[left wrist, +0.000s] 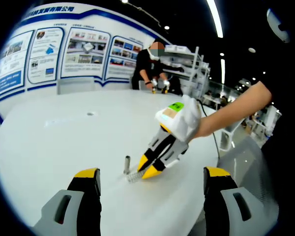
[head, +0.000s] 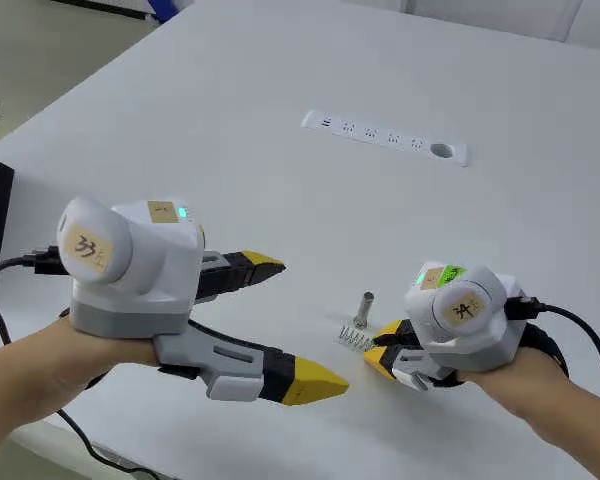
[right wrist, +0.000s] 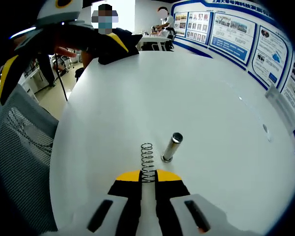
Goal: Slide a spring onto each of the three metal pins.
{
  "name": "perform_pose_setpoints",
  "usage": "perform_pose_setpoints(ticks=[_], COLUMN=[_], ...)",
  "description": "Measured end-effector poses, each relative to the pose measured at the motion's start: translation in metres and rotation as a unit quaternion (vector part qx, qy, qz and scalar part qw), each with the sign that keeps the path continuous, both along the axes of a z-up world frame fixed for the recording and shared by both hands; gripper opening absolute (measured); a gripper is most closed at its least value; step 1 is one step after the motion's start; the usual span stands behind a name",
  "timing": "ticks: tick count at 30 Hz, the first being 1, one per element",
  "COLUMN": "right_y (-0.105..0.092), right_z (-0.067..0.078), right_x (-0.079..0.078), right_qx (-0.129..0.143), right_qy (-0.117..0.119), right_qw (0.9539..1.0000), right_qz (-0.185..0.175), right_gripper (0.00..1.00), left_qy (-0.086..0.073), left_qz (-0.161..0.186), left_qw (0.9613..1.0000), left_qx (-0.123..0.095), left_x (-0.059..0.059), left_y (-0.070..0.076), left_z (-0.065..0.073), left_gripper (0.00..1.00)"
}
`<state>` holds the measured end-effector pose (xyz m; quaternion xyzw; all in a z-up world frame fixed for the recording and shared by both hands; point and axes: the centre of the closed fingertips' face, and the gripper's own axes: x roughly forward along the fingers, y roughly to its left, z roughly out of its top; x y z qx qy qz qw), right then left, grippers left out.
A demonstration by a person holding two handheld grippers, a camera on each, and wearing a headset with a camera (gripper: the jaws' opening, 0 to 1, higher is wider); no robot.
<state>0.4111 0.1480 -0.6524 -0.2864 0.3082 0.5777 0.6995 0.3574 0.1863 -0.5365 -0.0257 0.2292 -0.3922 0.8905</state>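
So, starting on the left: the left tool (head: 293, 322) is up off the white surface (head: 230, 120) by its near edge. It's released, with its two yellow-tipped jaws spread wide and nothing between them. A black cable (head: 10, 265) runs off the back of it.

Moving right, a small spring (head: 356, 340) lies flat on the surface, also close to the near edge. Just behind it, on the far side, a short metal pin (head: 365, 308) stands upright. The two are right beside each other. In the right gripper view the spring's free end sits next to the pin's base, not over the pin, and I can't tell if they touch.

Further back, toward the far edge, a white power strip (head: 385, 137) lies flat on the surface.

Then the right tool (head: 385, 347): it's clenched on the near end of the spring, jaw tips pinched together around the last coils, low down at the surface. From the left gripper view you can see it angled down with its tips at the spring and the pin just left of them.
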Motion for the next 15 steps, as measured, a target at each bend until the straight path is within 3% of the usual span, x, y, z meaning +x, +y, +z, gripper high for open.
perform_pose_setpoints(ticks=[7, 10, 15], right_y=[0.002, 0.003, 0.0], right_z=[0.033, 0.055, 0.092], right_x=[-0.007, -0.014, -0.029], right_qx=[0.03, 0.044, 0.067], right_qy=[-0.003, -0.016, -0.014], right_qw=[0.9995, 0.9978, 0.9933], right_qz=[0.014, 0.047, 0.093], right_gripper=[0.1, 0.1, 0.1], left_qy=[0.003, -0.002, -0.016], left_qz=[-0.013, -0.02, -0.029], left_qw=[0.9999, 0.9997, 0.9993], left_qx=[0.011, 0.014, 0.019], left_x=[-0.003, -0.004, -0.002], left_y=[-0.005, -0.009, -0.017], left_z=[0.002, 0.005, 0.012], left_gripper=[0.82, 0.79, 0.69])
